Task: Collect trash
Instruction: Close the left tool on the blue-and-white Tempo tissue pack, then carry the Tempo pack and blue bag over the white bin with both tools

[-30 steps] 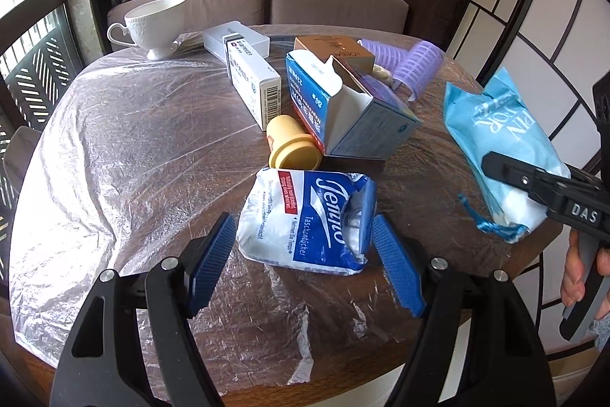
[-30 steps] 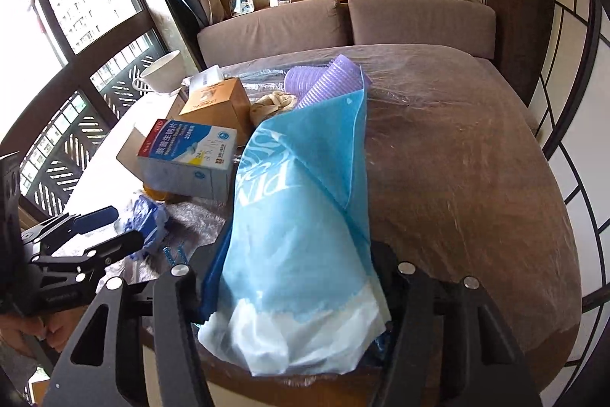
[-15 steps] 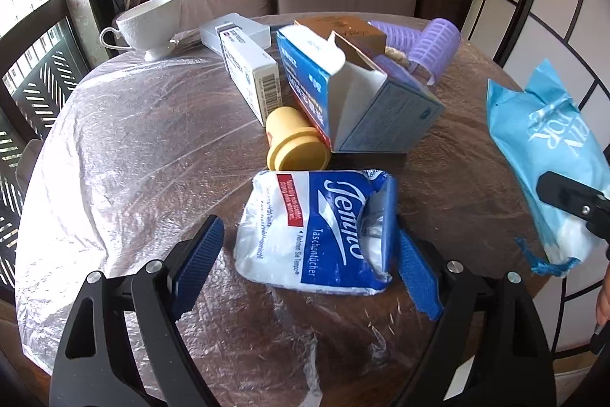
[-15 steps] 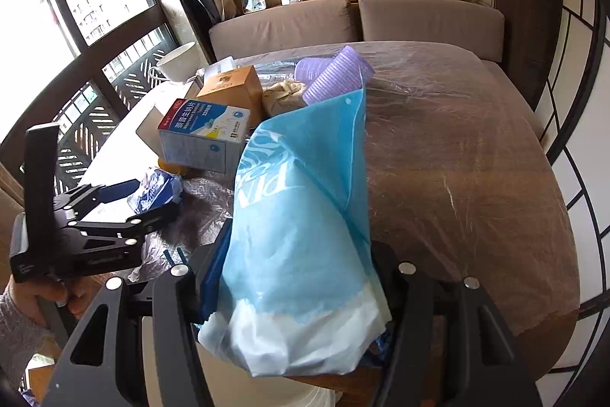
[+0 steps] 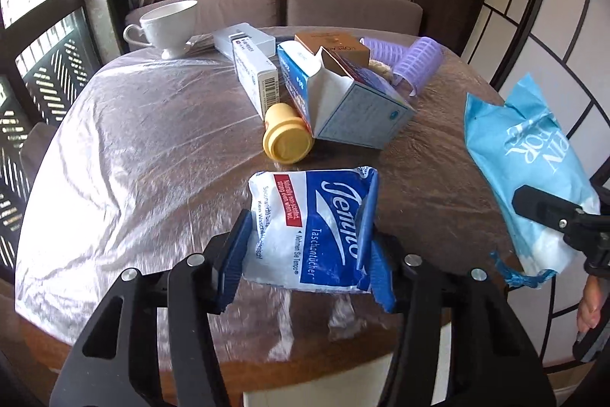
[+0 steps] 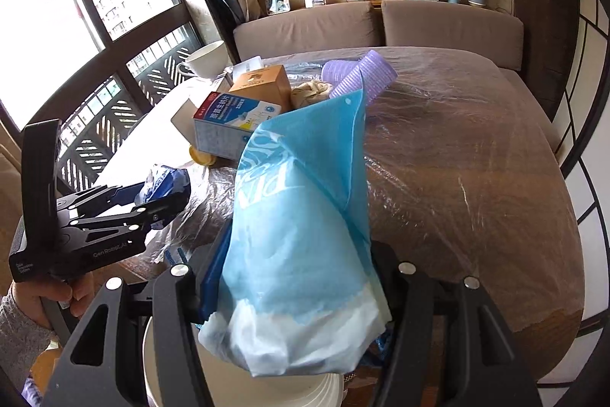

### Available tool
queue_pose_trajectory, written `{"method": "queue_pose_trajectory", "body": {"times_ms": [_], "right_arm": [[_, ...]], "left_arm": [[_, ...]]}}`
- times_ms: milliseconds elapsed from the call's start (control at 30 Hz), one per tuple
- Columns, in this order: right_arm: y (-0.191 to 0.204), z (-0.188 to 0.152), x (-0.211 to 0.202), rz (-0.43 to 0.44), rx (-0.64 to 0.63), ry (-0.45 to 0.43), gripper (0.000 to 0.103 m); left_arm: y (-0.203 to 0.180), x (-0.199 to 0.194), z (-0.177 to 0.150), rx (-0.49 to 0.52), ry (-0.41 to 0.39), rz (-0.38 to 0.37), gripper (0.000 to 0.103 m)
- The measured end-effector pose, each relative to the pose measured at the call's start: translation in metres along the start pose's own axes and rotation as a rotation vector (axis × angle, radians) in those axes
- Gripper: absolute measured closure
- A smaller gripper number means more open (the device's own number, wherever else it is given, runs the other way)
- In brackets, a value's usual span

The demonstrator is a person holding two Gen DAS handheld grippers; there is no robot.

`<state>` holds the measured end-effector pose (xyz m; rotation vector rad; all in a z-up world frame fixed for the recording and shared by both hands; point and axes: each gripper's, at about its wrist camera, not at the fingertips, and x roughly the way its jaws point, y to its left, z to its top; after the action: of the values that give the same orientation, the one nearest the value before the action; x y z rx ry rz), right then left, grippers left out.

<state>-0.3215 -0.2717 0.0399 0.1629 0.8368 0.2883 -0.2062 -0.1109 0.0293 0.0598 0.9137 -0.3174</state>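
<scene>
Blue-and-white "Tempo Taschentücher" pack (image 5: 312, 231) is now getting clamped by the left gripper (image 5: 305, 254), jaws just closing from wider; right gripper (image 6: 293, 296), at three o'clock, is gripping the light-blue bag (image 6: 301, 227).

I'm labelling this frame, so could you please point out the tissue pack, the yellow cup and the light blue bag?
tissue pack (image 5: 312, 231), left wrist view, on its blue printed front.
yellow cup (image 5: 288, 140), left wrist view, on its round base.
light blue bag (image 6: 297, 224), right wrist view, on its blue middle.

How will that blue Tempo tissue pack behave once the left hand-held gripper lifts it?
The tissue pack is a crinkled soft wrapper, so it will probably squash and sag rather than stay stiff. It looks partly empty, likely light. The left hand-held gripper has just been closing; its pads dent the glossy film, which may slip.
</scene>
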Motion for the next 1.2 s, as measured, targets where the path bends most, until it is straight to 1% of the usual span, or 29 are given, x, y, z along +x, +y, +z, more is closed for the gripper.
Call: {"method": "queue_pose_trajectory", "body": {"times_ms": [167,333,533,733,833,1033,1200], "right_arm": [[0.004,-0.009,-0.007,0.04,-0.01,0.007,0.045],[0.01,-0.025,-0.015,0.072,-0.028,0.029,0.045],[0.019,-0.044,-0.026,0.073,-0.064,0.057,0.045],[0.031,-0.063,-0.03,0.083,-0.075,0.097,0.045],[0.039,-0.075,-0.031,0.078,-0.083,0.119,0.045],[0.051,-0.098,-0.033,0.06,-0.065,0.168,0.045],[0.056,-0.119,-0.031,0.051,-0.043,0.202,0.045]], "left_arm": [[-0.004,-0.019,-0.014,-0.042,-0.002,0.003,0.047],[-0.01,-0.033,-0.027,-0.048,0.005,0.023,0.047],[-0.014,-0.039,-0.048,-0.061,0.03,0.019,0.047],[-0.015,-0.046,-0.068,-0.028,0.053,0.009,0.047],[-0.012,-0.048,-0.079,-0.026,0.067,-0.014,0.047],[-0.006,-0.048,-0.099,-0.016,0.112,-0.044,0.047],[-0.005,-0.045,-0.112,0.025,0.143,-0.058,0.047]]}}
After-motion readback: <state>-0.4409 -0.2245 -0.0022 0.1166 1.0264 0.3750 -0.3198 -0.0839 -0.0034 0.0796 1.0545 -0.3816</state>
